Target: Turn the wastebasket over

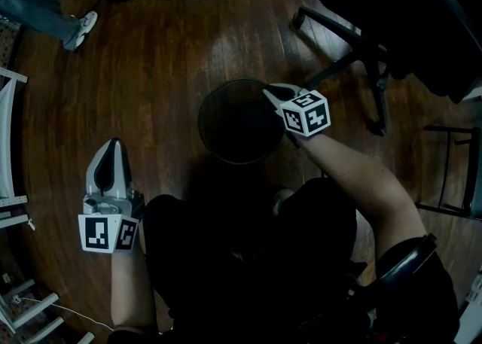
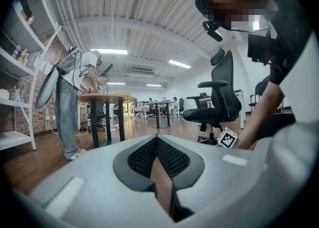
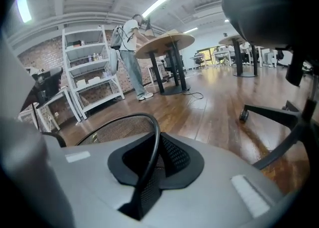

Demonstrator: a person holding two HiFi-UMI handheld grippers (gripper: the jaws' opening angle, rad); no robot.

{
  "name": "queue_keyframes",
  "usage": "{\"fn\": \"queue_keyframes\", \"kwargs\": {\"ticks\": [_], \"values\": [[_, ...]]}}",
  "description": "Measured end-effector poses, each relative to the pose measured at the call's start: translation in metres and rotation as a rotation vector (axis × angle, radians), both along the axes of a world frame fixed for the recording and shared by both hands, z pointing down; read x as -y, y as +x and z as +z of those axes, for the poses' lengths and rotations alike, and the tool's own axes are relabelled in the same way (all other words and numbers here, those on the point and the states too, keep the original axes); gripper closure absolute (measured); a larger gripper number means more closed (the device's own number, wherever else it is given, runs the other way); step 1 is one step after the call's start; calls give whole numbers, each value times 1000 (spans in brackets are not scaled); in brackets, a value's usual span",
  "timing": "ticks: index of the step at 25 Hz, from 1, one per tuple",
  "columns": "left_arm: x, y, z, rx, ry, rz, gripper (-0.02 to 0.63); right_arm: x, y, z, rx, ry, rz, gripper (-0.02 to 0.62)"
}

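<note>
The wastebasket (image 1: 230, 128) (black wire mesh, round) stands on the dark wooden floor (image 1: 166, 56) with its mouth up, right in front of the seated person's knees. The right gripper (image 1: 268, 95) comes in from the far right of the rim, its tongs clamped on the rim wire, which runs straight down between the pads in the right gripper view (image 3: 149, 162). The left gripper (image 1: 113, 147) is held level, off to the person's left and well apart from the basket. Its tongs are closed tip to tip with nothing in them, only floorboards showing behind. A black office chair (image 1: 392, 19) sits just beyond the basket, and someone in jeans (image 1: 41, 7) stands further off.
</note>
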State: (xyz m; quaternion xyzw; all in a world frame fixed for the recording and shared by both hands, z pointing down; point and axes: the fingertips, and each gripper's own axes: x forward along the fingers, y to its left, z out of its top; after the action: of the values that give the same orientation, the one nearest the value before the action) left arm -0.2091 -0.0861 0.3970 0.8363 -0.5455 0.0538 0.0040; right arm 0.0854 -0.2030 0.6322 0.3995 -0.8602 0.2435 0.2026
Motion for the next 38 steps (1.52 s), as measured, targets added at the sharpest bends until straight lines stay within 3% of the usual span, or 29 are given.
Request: {"fn": "queue_keyframes", "kwargs": {"ticks": [4, 8, 13, 15, 20, 26, 29, 32, 34, 38], "values": [[1, 8, 2, -10, 0, 9, 606, -7, 11, 18, -24, -55, 11, 554], [1, 11, 5, -7, -9, 19, 606, -14, 15, 27, -17, -89, -8, 445], [0, 10, 2, 5, -1, 12, 606, 5, 20, 20, -37, -69, 8, 425], [-2, 8, 0, 10, 3, 0, 606, 7, 10, 25, -100, -97, -79, 408], [-5, -3, -7, 26, 11, -23, 606, 2, -12, 35, -380, -65, -386, 408], [-7, -10, -3, 17, 10, -42, 606, 12, -2, 20, -406, -88, -413, 399], [-8, -2, -1, 9, 3, -29, 606, 14, -8, 13, -526, 35, -549, 397], [-9, 1, -3, 23, 5, -19, 606, 9, -42, -7, -684, 232, -818, 390], [-11, -3, -5, 27, 4, -26, 606, 2, -71, -11, -781, 315, -983, 385], [-18, -8, -18, -2, 26, -38, 606, -3, -106, 15, -899, 288, -1157, 357]]}}
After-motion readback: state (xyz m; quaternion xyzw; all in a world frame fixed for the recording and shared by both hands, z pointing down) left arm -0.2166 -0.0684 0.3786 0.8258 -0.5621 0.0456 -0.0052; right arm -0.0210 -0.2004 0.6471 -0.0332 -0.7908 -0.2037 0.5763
